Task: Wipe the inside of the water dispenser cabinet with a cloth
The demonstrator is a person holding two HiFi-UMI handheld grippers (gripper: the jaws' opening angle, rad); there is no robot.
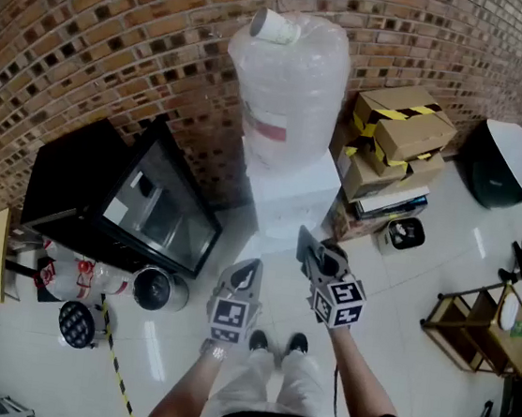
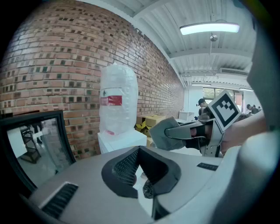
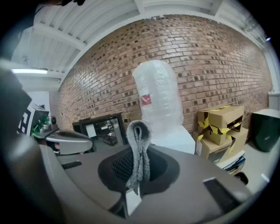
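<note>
While our right gripper [image 3: 138,168] pinches a folded grey towelling cloth [image 3: 139,144] upright between its jaws, our left gripper [image 2: 141,165] just beside it, jaws together on nothing, both short of the white box-shaped water dispenser [image 1: 293,195], plastic-wrapped clear bottle [image 1: 290,84] on top, brown brick wall [image 1: 122,35] behind.
</note>
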